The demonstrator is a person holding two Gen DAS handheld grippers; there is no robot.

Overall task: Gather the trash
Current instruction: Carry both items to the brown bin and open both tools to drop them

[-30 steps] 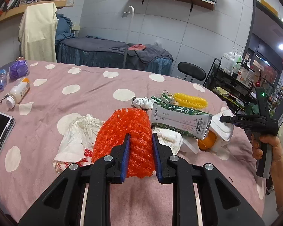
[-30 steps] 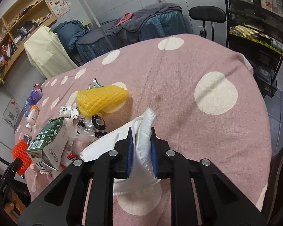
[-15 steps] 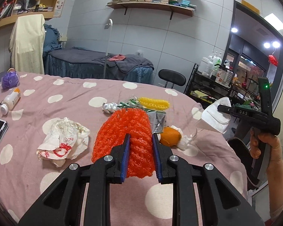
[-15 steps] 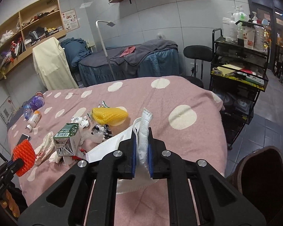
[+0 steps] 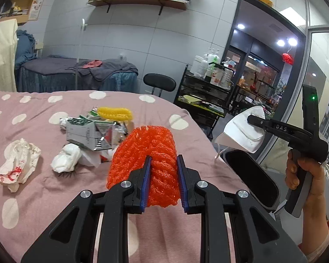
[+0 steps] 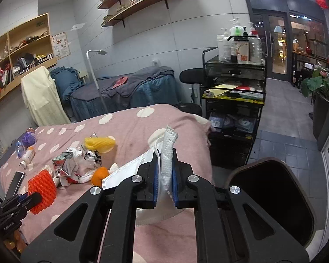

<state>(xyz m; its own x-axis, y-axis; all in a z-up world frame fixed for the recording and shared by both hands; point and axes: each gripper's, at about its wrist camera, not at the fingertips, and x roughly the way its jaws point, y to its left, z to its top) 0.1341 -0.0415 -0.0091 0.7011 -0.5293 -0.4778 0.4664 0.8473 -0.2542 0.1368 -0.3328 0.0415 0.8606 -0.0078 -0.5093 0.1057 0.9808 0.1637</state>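
My left gripper [image 5: 163, 171] is shut on an orange foam net [image 5: 147, 151], held above the pink dotted bedcover [image 5: 43, 188]. My right gripper [image 6: 165, 173] is shut on a white face mask [image 6: 167, 144]; in the left wrist view that mask [image 5: 241, 131] hangs above the open black trash bin [image 5: 250, 173] beside the bed. In the right wrist view the bin [image 6: 272, 197] gapes at the lower right. Left on the cover lie a green-white carton [image 5: 87, 131], a yellow foam net [image 5: 115, 112], crumpled paper [image 5: 17, 162], a white wad [image 5: 65, 157] and an orange [image 6: 98, 175].
A phone [image 6: 15, 183] and small bottles [image 6: 27, 154] lie at the cover's far-left side. A black trolley [image 6: 232, 100] with bottles stands beyond the bed, next to a black stool [image 5: 159, 82]. A hand [image 5: 304, 171] grips the right tool's handle.
Both grippers swung right and rose off the trash pile, carrying the orange net and the mask. The black bin came into view, and the mask now hangs over it.
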